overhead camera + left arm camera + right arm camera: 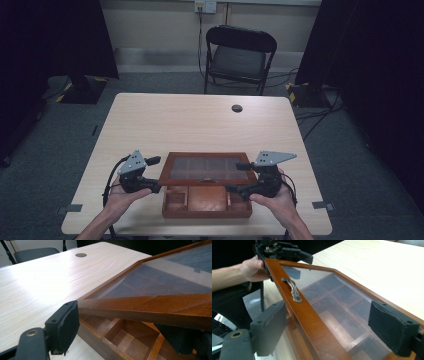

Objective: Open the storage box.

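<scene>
The left black two-fingered hand-held gripper (pixel 142 181) and its right twin (pixel 252 184) each carry a grey three-cornered plate on top, with thin black cables trailing toward 6 o'clock. Their fingers (pixel 392 327) wear rough black foam pads fixed by small screws. Both forearms are bare, unsleeved.

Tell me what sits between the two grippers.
In the high view, the wooden box with its raised glass lid lies between the left gripper and right gripper.
</scene>
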Demonstrator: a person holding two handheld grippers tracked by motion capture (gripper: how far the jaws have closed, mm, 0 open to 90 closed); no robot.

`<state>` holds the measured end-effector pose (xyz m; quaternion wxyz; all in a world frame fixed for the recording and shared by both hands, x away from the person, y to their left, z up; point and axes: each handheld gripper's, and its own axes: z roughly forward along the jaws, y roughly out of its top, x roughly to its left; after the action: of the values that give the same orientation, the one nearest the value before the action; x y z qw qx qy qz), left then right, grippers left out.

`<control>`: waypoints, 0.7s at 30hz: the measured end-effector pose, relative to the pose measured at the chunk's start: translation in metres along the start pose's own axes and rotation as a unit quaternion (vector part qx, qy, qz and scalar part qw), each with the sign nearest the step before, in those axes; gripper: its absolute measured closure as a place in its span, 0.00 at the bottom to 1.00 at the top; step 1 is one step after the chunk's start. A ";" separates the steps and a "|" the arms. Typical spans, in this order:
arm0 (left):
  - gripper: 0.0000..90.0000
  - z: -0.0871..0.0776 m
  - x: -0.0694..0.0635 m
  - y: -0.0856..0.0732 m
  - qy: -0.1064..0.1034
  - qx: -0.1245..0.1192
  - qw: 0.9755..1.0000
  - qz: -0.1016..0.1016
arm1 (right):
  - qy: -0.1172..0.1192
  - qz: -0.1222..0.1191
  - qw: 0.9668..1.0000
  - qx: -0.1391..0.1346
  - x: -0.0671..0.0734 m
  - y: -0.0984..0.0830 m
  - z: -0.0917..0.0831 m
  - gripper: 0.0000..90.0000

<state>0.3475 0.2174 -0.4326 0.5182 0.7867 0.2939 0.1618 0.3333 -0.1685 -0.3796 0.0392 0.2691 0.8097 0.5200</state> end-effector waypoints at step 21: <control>0.40 0.002 0.007 0.017 -0.029 -0.009 0.999 -0.032 | -0.036 -0.007 0.999 -0.005 -0.012 0.006 0.000 0.20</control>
<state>0.3594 0.2154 -0.4188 0.5383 0.7768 0.3020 0.1247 0.3464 -0.1722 -0.3774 0.0736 0.2815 0.8069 0.5140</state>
